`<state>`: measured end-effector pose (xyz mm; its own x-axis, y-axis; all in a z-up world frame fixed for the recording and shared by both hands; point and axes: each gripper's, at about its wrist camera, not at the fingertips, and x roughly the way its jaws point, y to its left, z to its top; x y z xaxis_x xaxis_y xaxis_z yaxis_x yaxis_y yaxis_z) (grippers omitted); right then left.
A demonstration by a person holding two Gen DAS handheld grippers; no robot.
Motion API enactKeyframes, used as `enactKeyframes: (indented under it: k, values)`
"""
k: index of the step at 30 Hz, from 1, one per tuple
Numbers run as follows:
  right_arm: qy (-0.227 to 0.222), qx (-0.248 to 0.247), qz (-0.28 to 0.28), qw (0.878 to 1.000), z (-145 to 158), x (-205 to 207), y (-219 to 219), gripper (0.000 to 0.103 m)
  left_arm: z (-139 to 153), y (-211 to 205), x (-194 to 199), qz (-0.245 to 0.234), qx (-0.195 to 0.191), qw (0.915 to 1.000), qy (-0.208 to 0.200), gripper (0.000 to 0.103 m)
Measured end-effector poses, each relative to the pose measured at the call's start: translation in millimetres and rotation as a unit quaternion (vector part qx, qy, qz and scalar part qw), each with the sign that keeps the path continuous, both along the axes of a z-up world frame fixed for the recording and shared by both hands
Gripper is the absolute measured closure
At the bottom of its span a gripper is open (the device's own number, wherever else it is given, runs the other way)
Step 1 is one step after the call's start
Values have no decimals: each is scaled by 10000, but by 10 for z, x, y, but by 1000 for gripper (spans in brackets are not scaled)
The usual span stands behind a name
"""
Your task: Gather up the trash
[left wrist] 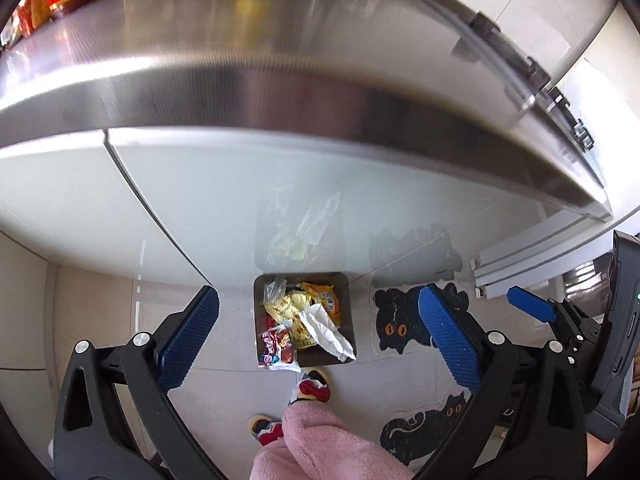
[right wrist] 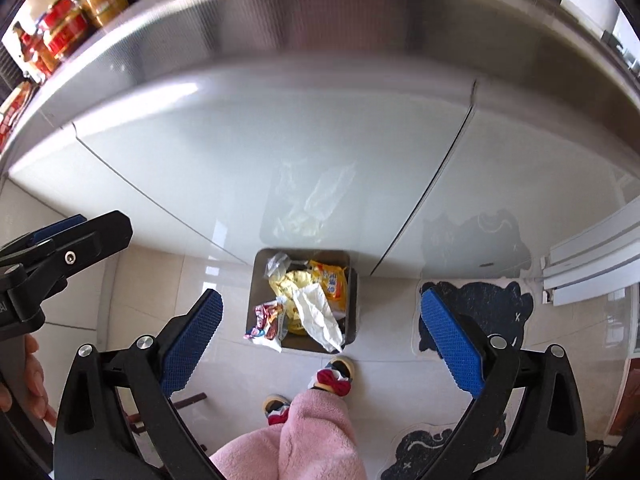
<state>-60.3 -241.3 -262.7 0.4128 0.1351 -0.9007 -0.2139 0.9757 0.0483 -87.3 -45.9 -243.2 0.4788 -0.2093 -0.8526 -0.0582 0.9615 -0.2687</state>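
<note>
Left gripper [left wrist: 318, 332] is spread wide with nothing between its blue pads, and the right gripper [right wrist: 320, 332] is the same, jaws fully apart and empty. Both point down at the floor from well above it.

Straight below sits the trash bin [left wrist: 347, 280], a small square metal one on the pale floor tiles, pushed up against the white cabinet front [left wrist: 200, 208]. It's stuffed to the top: a crumpled white tissue [left wrist: 326, 330] lies across the pile, a yellow wrapper [left wrist: 290, 306] sits under it, an orange snack packet [left wrist: 326, 298] is at the far side, and a clear plastic bag [left wrist: 274, 290] is in the far left corner. A red and white wrapper [left wrist: 276, 350] hangs over the near left rim (half in, half out, from what I can see). The glossy cabinet door mirrors the whole pile.

In the right wrist view the left gripper's black frame pokes in at the left edge, with the fingers [right wrist: 34, 376] of the person's hand below it.

Near the bin are the person's feet in colourful shoes [right wrist: 334, 374] and fuzzy pink trouser legs [right wrist: 316, 436]. To the right lies a black cat mat [left wrist: 404, 320]. Above runs a steel countertop [left wrist: 240, 60], quite blurred, with jars and packets [right wrist: 80, 12] at its far left.
</note>
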Motion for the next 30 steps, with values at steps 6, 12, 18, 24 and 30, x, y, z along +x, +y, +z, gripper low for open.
enactKeyframes:
  k: [6, 12, 18, 24, 30]
  values:
    - [-720, 97, -124, 9973, 908, -96, -61, 3, 901, 66, -223, 117, 236, 9967, -762, 8]
    - [-1443, 175, -78, 9894, 1614, -242, -40, 3, 1546, 125, -357, 131, 293, 9915, -1263, 8]
    - [-1730, 229, -92, 9846, 2023, -349, -66, 3, 2002, 101, -529, 233, 417, 9857, -1619, 8]
    - [-1762, 287, -261, 9836, 2267, -448, -151, 3, 2273, 35, -661, 297, 790, 9795, -1827, 8]
    - [-2100, 208, -249, 9772, 2512, -479, -141, 3, 2468, 52, -680, 373, 900, 9738, -2056, 8]
